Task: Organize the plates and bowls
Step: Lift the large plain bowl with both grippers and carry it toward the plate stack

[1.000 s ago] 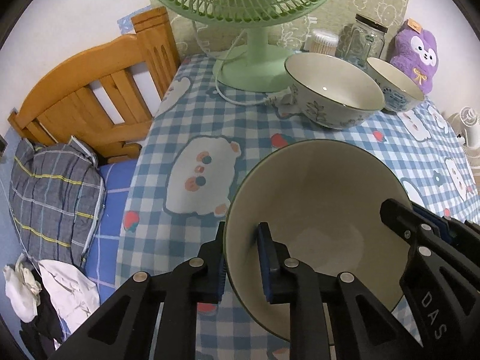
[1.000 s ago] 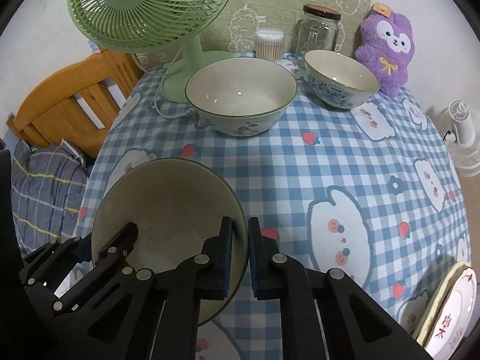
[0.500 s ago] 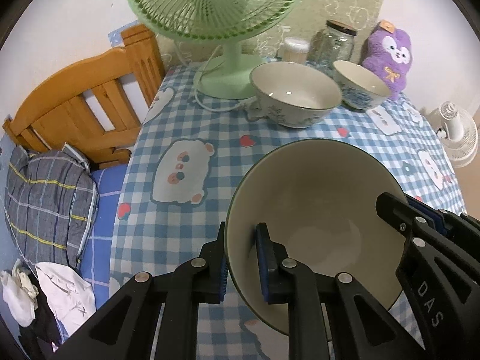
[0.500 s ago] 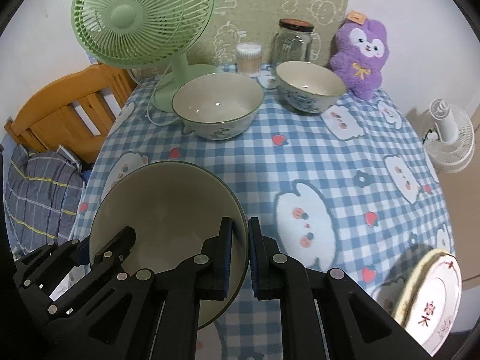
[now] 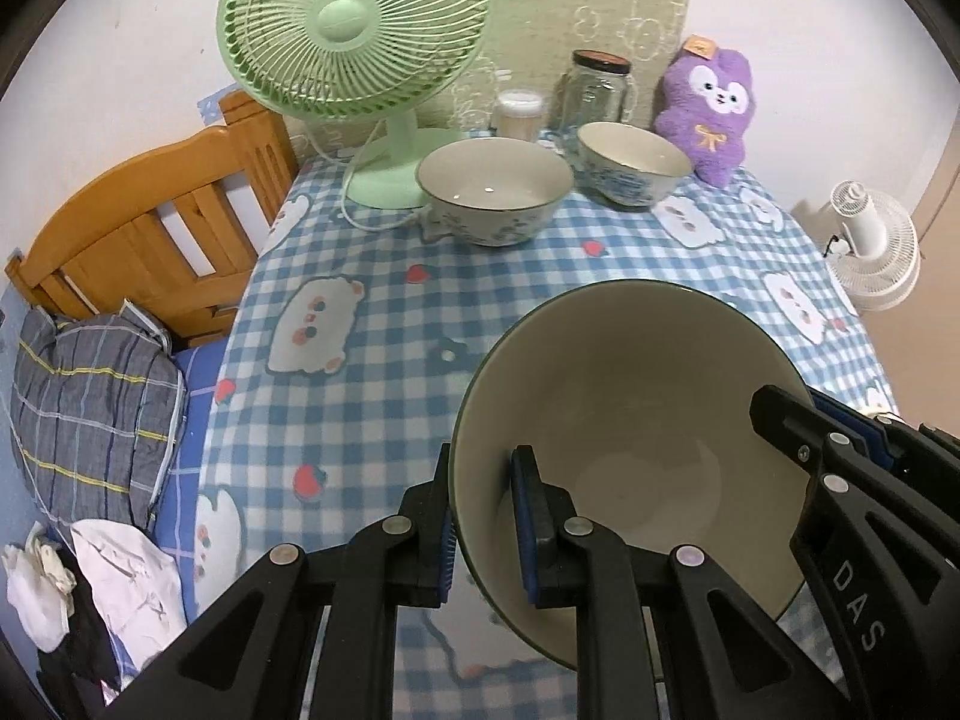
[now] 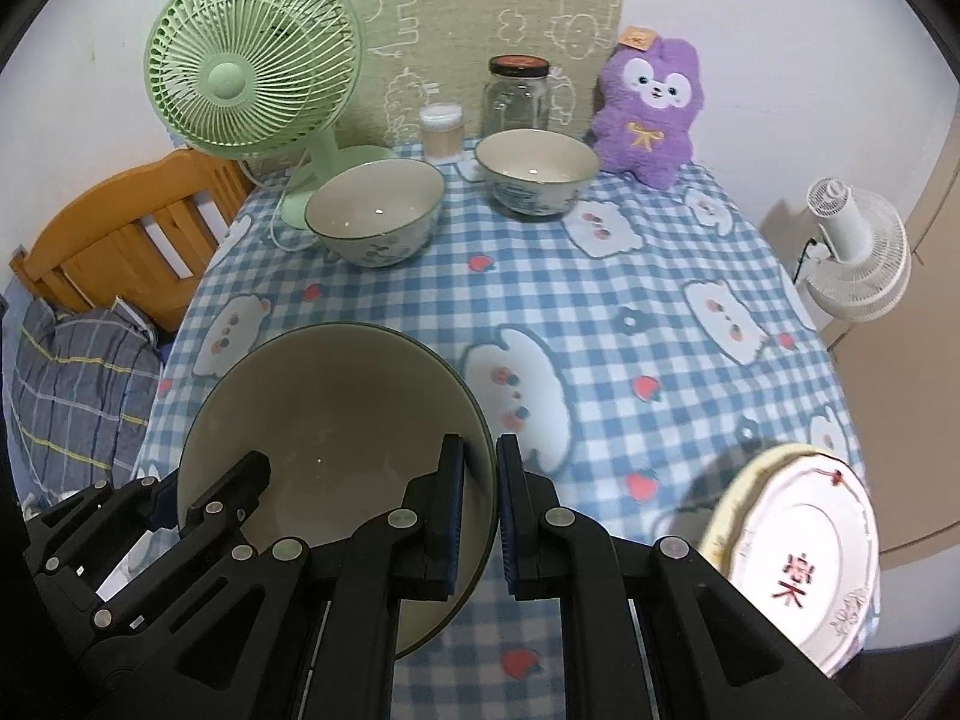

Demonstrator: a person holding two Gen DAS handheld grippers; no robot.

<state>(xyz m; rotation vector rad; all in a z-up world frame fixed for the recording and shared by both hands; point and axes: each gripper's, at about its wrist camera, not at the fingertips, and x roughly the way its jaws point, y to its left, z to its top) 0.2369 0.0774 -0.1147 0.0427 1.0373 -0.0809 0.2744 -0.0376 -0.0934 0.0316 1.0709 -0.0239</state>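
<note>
A large cream bowl (image 5: 630,420) with a dark green rim hangs tilted above the checked tablecloth, carried by both grippers. My left gripper (image 5: 483,468) is shut on its left rim, one pad inside and one outside. My right gripper (image 6: 480,456) is shut on the opposite rim of the same bowl (image 6: 330,408). At the far side of the table stand a green-rimmed floral bowl (image 6: 375,210) and a smaller blue-patterned bowl (image 6: 537,171). Stacked plates (image 6: 792,552), the top one white with a red character, lie at the table's near right edge.
A green desk fan (image 6: 252,78) with its cord stands at the back left. A glass jar (image 6: 517,96), a cotton-swab tub (image 6: 442,129) and a purple plush toy (image 6: 648,114) line the back. A wooden bed frame (image 5: 150,228) and bedding lie left; a white fan (image 6: 858,252) stands right.
Both grippers have risen and drawn back from the far bowls with the large bowl held between them. The far bowls now look smaller, and the stacked plates have come fully into the right view.
</note>
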